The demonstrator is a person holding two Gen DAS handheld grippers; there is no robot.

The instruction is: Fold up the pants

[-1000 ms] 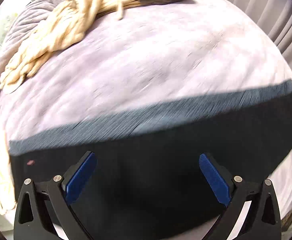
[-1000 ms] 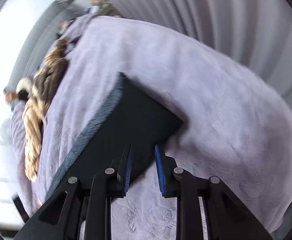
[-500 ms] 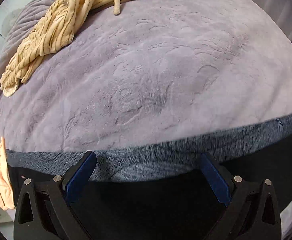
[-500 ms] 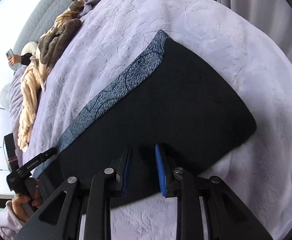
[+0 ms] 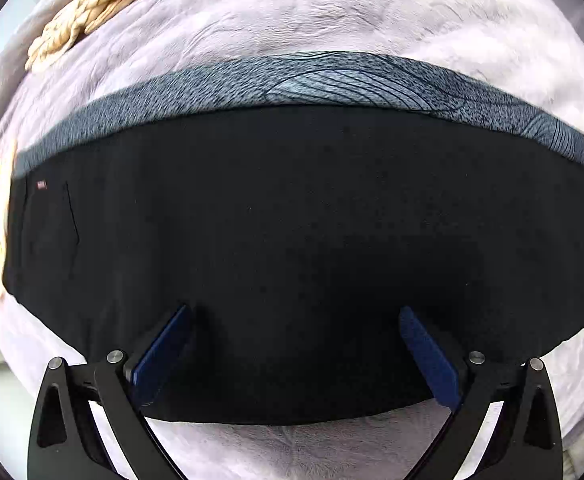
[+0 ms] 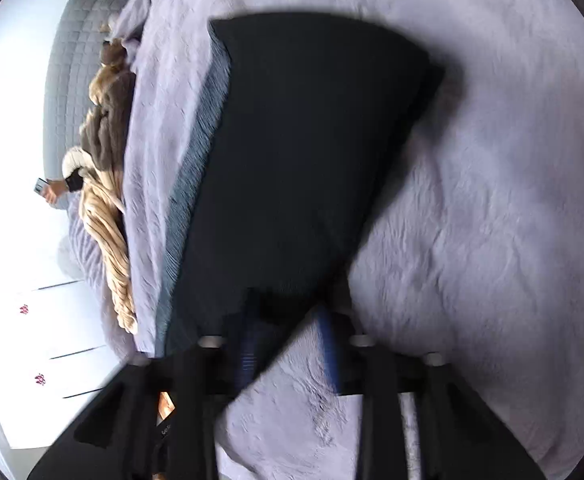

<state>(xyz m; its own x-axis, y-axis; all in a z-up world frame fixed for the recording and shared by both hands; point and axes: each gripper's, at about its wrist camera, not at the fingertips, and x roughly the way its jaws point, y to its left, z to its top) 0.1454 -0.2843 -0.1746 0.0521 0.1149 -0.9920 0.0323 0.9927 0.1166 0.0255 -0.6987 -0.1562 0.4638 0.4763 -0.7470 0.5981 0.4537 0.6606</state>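
Observation:
Black pants [image 5: 292, 220] lie flat on a lilac fleece bedcover [image 5: 332, 20], with a grey-blue patterned strip [image 5: 332, 84] along their far edge. My left gripper [image 5: 295, 312] points straight down over the pants' near part, jaws wide open, nothing between the pads. In the blurred right wrist view the pants [image 6: 300, 140] taper toward my right gripper [image 6: 288, 340]. Its jaws are closing, with the pants' near tip between them at the left finger [image 6: 248, 344]. Bedcover still shows in the gap beside the right finger [image 6: 328, 340].
A beige striped garment [image 5: 104, 4] and a brown one [image 6: 108, 132] lie along the bed's far side by a grey quilted headboard [image 6: 72, 60]. A person's hand with a phone [image 6: 48, 190] shows there. White drawers [image 6: 52, 340] stand beside the bed.
The left gripper has dropped and drawn back, so the pants now fill its view. The right gripper has sunk and rolled, and the pants' tip now lies between its jaws.

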